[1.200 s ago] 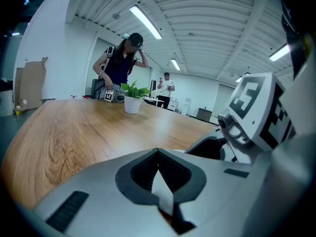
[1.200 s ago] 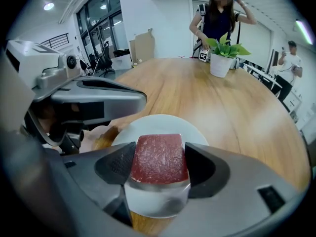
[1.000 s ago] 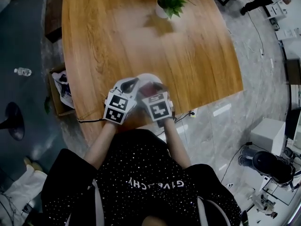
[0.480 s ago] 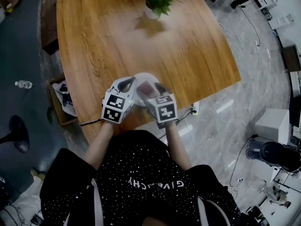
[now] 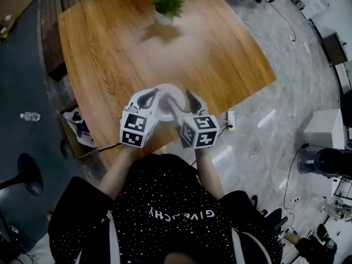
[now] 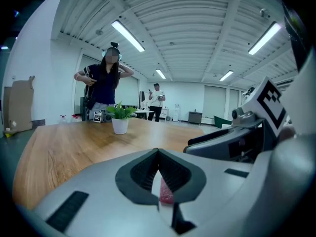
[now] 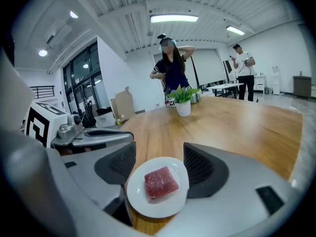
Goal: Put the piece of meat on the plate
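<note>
A red square piece of meat [image 7: 160, 182] lies flat on a small white plate [image 7: 143, 201] near the front edge of the wooden table [image 5: 110, 48]. My right gripper [image 7: 158, 167] is open, its dark pads [image 7: 202, 164] standing on either side of the plate and above it, with nothing held. In the head view the right gripper [image 5: 181, 100] hides most of the plate [image 5: 168, 89]. Just left of the plate, my left gripper [image 5: 153, 96] is shut. Through the slit between its jaws in the left gripper view [image 6: 159, 181] a sliver of the meat [image 6: 166, 195] shows.
A potted plant [image 5: 166, 7] stands at the far side of the table. Two people stand beyond it [image 7: 170, 68]. A cardboard box [image 5: 77, 128] and a bottle [image 5: 30, 116] sit on the floor at the left, a power strip [image 5: 230, 120] by the table's front right edge.
The right gripper held the meat over the plate earlier; now its jaws are spread and drawn back a little, and the meat rests on the plate. The left gripper has barely moved.
</note>
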Available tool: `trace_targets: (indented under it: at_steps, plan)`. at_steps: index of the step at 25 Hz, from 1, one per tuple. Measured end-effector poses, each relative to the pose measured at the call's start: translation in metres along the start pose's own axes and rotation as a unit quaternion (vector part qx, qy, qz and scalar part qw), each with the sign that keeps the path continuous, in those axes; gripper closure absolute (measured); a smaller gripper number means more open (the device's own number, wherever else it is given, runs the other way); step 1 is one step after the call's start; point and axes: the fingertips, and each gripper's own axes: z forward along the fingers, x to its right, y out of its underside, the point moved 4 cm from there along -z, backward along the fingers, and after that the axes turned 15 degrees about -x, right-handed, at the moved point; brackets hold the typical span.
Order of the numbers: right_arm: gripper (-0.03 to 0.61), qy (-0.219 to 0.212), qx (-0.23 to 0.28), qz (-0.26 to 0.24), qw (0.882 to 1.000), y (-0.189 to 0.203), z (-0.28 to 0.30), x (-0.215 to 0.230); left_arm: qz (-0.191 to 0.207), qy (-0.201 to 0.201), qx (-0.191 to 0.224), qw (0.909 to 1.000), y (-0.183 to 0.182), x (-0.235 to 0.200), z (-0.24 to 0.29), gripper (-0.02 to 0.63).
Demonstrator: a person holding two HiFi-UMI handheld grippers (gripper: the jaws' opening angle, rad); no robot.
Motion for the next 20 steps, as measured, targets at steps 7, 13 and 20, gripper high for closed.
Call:
trace_targets:
  at_steps: [7, 13, 20]
  plan:
    - [0.273, 0.044, 0.112, -0.059, 0.991, -0.010, -0.053, -0.026, 0.010, 0.004, 0.029, 0.9995, -0.013, 0.016, -0.028, 0.607]
    - [0.356, 0.082, 0.150, -0.069, 0.983, -0.008, -0.104, -0.044, 0.022, 0.017, 0.053, 0.9982, -0.023, 0.045, -0.053, 0.607]
    - [0.494, 0.099, 0.174, -0.066, 0.977, 0.008, -0.135, -0.058, 0.021, 0.031, 0.070, 0.9968, -0.017, 0.069, -0.076, 0.607]
